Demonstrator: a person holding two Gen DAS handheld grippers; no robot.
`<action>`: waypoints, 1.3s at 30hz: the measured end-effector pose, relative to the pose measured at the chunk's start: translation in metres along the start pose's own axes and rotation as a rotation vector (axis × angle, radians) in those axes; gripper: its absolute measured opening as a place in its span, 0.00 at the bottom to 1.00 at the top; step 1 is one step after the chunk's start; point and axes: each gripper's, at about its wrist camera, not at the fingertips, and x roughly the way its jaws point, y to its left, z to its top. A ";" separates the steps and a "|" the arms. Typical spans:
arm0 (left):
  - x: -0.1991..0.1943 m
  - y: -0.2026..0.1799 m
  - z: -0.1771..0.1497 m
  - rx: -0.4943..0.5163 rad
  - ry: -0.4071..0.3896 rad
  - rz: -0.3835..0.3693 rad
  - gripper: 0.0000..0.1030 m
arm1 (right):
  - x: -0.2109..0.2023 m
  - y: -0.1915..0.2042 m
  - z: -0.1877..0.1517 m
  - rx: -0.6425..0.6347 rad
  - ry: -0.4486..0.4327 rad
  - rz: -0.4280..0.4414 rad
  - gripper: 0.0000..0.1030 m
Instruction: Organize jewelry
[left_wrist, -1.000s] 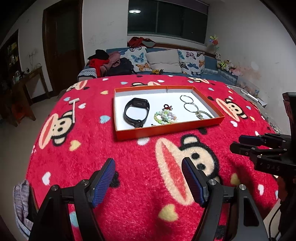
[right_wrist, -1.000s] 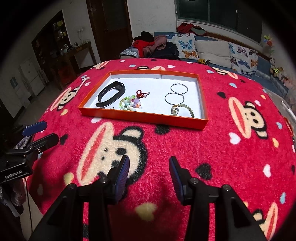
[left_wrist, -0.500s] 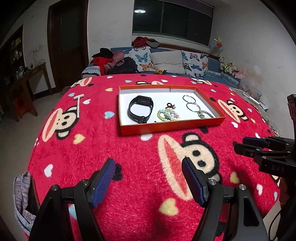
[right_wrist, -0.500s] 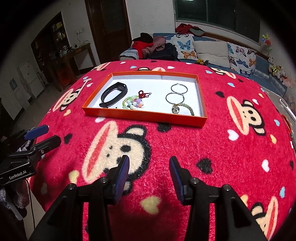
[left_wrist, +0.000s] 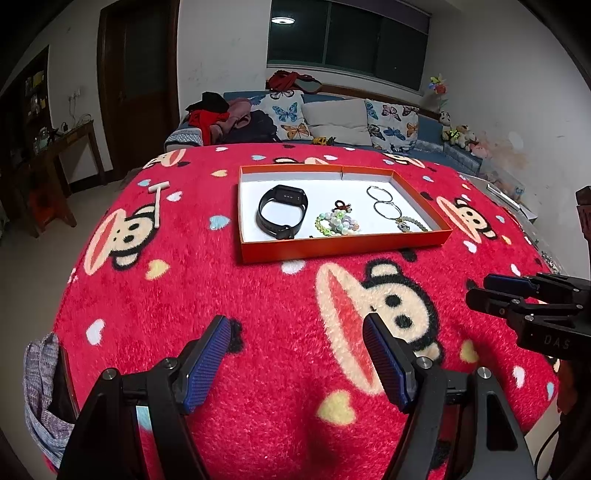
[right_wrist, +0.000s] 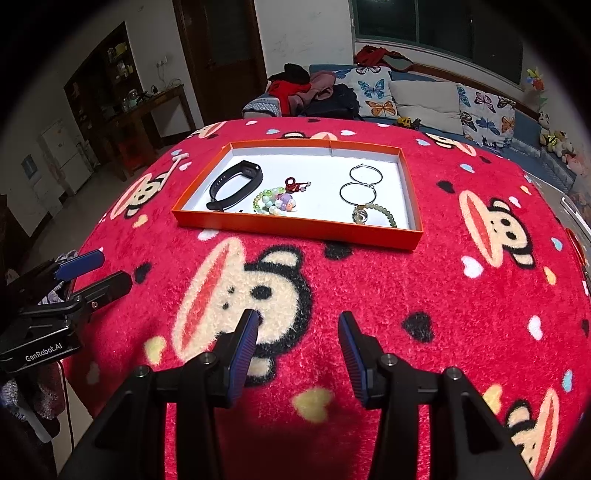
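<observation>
Left wrist view: the left hand-held gripper gapes empty at the bottom; the jewelry sits upper centre in the orange tray.

Right wrist view: the right hand-held gripper is open and empty. The thin hoop earrings touch and could slip or tangle.

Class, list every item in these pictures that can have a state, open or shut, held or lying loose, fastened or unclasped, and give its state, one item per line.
orange tray: lidless, resting on the red blanket.
black smart band: strap closed in a loop, lying in the tray.
coloured bead bracelet: loose in the tray.
two hoop rings: flat in the tray.
green bead bracelet: loose in the tray.
left gripper: open, empty.
right gripper: open, empty.
</observation>
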 end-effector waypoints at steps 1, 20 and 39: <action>0.001 0.000 0.000 -0.002 0.002 -0.001 0.76 | 0.000 0.001 0.000 0.001 0.000 0.000 0.48; 0.004 -0.001 -0.007 -0.004 0.008 0.001 0.76 | 0.005 0.004 -0.003 -0.004 0.010 0.012 0.48; 0.008 -0.002 -0.010 -0.008 0.007 -0.004 0.76 | 0.008 0.007 -0.007 -0.006 0.019 0.020 0.48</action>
